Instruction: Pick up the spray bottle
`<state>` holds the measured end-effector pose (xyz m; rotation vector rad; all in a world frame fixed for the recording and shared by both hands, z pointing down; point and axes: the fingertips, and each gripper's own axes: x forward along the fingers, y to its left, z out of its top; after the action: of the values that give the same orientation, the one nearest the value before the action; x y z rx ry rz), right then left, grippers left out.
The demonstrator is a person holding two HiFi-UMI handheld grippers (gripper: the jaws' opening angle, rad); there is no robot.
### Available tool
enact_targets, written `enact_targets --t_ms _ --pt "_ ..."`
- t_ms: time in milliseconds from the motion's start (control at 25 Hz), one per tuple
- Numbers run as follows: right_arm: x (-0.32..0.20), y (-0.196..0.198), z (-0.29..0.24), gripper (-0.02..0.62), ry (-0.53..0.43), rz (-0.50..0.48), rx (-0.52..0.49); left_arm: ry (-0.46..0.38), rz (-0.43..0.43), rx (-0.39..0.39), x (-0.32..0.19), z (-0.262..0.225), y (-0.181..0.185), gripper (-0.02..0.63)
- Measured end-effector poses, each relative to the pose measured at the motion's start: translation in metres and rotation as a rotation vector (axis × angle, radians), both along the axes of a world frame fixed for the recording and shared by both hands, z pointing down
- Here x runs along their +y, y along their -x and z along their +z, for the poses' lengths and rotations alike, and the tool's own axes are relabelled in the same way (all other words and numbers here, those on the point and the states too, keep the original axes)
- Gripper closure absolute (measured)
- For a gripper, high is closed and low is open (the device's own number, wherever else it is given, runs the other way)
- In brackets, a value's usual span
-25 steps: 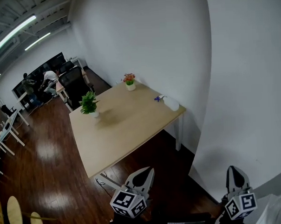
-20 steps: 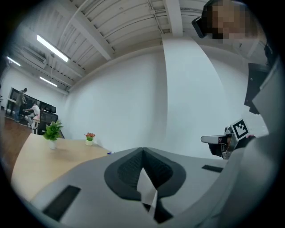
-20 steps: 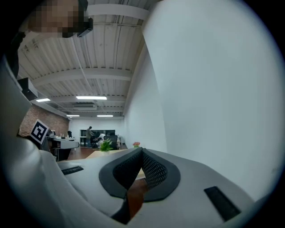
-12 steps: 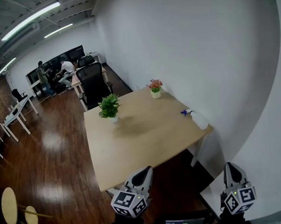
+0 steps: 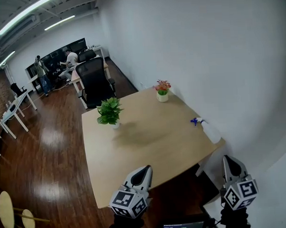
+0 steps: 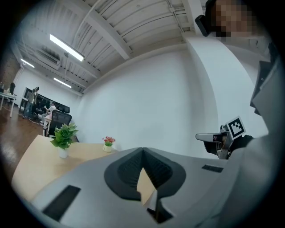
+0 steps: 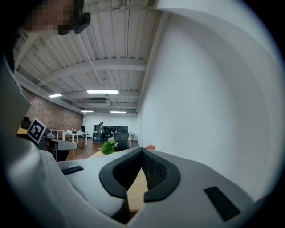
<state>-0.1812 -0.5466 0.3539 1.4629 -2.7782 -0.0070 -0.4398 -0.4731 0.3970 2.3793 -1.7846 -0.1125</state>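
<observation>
In the head view a light wooden worktop (image 5: 149, 151) stands against a white wall (image 5: 202, 56) on a dark wooden floor (image 5: 46, 172). The spray bottle (image 5: 209, 130), white with a blue head, sits at the worktop's far right edge close to the wall; whether it stands or lies cannot be told. A green plant (image 5: 110, 111) in a white pot stands towards the left side, a small flower pot (image 5: 162, 90) at the far edge, and a black office chair (image 5: 95, 79) just beyond the far left corner. Far off on the left, people (image 5: 41, 70) stand at desks. The left tongs (image 5: 145, 168) and the right tongs (image 5: 228, 157) are at the near bottom of the frame, before the worktop's near edge and well apart from the bottle. In the left gripper view the jaws meet at their tips with nothing between them; the plant and the flower pot show beyond on the worktop, and the right tongs show at the right. In the right gripper view the jaws are likewise closed together and empty, with the plant and the far desks behind them.
</observation>
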Motion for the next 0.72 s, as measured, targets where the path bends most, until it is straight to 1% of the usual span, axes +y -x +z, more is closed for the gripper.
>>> enact_targets --t_ms 120,320,480,520,560,640,720 --pt "-0.056 0.005 -0.007 0.592 -0.004 -0.035 0.005 0.008 -0.026 0.015 -0.047 -0.002 -0.002 0.6" --pt "-0.152 0.009 -0.017 0.592 0.001 -0.079 0.029 0.002 -0.041 -0.034 -0.126 -0.014 -0.008 0.6" --pt "-0.227 0.025 -0.008 0.592 0.049 -0.096 0.118 0.05 -0.036 -0.075 -0.193 -0.01 0.002 0.6" --pt "-0.244 0.031 -0.006 0.542 0.052 -0.105 0.15 0.061 -0.036 -0.086 -0.211 -0.006 0.006 0.6" --pt "-0.26 0.036 -0.006 0.526 0.051 -0.112 0.177 0.067 -0.033 -0.091 -0.229 -0.003 0.011 0.6" --pt "-0.291 0.046 -0.005 0.526 0.066 -0.109 0.214 0.083 -0.008 -0.088 -0.263 0.004 0.021 0.6" --pt "-0.32 0.053 0.004 0.526 0.123 -0.097 0.249 0.108 0.034 -0.085 -0.294 0.01 0.029 0.6"
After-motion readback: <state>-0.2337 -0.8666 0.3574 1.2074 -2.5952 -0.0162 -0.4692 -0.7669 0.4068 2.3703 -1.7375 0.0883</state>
